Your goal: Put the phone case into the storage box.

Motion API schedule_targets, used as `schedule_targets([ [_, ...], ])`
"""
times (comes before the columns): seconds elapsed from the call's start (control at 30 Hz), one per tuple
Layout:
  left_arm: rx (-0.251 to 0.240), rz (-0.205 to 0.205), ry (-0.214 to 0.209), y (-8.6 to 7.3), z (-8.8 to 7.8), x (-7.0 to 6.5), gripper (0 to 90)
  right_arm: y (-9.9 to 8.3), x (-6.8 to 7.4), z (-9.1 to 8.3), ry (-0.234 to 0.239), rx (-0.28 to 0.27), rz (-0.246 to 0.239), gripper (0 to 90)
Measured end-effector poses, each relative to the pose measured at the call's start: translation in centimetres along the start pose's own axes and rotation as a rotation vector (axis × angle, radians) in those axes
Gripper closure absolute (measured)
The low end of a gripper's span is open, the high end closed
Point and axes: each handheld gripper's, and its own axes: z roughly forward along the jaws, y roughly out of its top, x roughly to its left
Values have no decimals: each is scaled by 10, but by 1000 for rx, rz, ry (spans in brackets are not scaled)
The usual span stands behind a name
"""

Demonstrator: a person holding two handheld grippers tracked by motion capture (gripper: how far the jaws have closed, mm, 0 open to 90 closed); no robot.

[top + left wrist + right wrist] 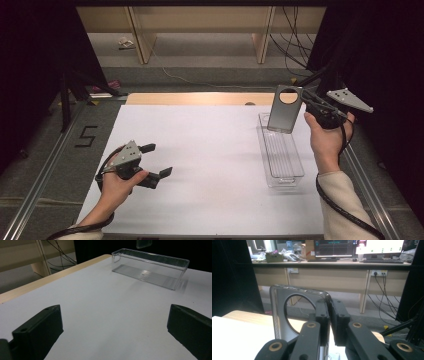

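A white tabletop [210, 165] carries a clear bin [280, 152] lying lengthwise near its right edge, toward the far right corner. Above the bin's far end hangs a grey case [284, 110] with 1 round hole, upright and off the bin, clamped at its edge by the right gripper [309, 101], whose 2 jaws are pressed together on it. The left gripper [156, 160] sits low near the tabletop's left edge, its 2 jaws spread wide apart with nothing between them.
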Motion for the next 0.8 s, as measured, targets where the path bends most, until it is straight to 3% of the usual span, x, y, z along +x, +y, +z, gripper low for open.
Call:
schedule_targets([
  [0.8, 5, 2, 1, -1, 0, 0, 0, 0, -1, 4, -3, 0, -5, 850],
])
